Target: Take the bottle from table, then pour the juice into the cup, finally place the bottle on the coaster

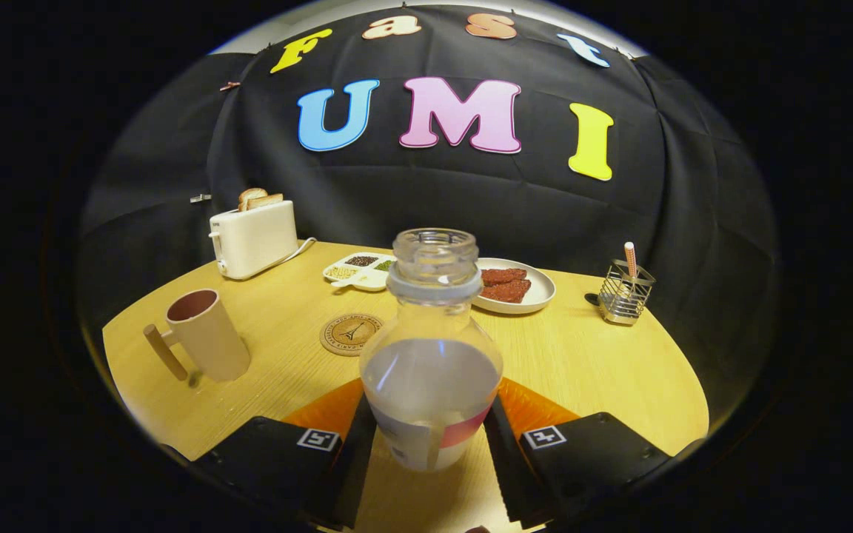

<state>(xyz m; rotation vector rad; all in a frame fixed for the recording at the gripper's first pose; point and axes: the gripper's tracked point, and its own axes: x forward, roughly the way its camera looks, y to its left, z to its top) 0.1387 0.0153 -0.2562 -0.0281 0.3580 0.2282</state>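
A clear uncapped bottle (430, 355) holding pale whitish liquid stands upright between my two fingers, and my gripper (430, 437) is shut on its lower body, with the left finger (356, 444) and right finger (504, 444) pressing on either side. Whether its base rests on the wooden table (589, 363) or hangs just above it, I cannot tell. A beige cup (206, 334) with a wooden handle stands ahead to the left, tilted by the lens. A round cork coaster (350, 333) lies on the table just beyond the bottle, slightly left, between cup and bottle.
Beyond the coaster sit a white divided dish (361, 271) of grains and a white plate (526, 296) with reddish slices. A white toaster (252, 238) with bread stands at the back left. A wire holder (623, 292) stands at the back right.
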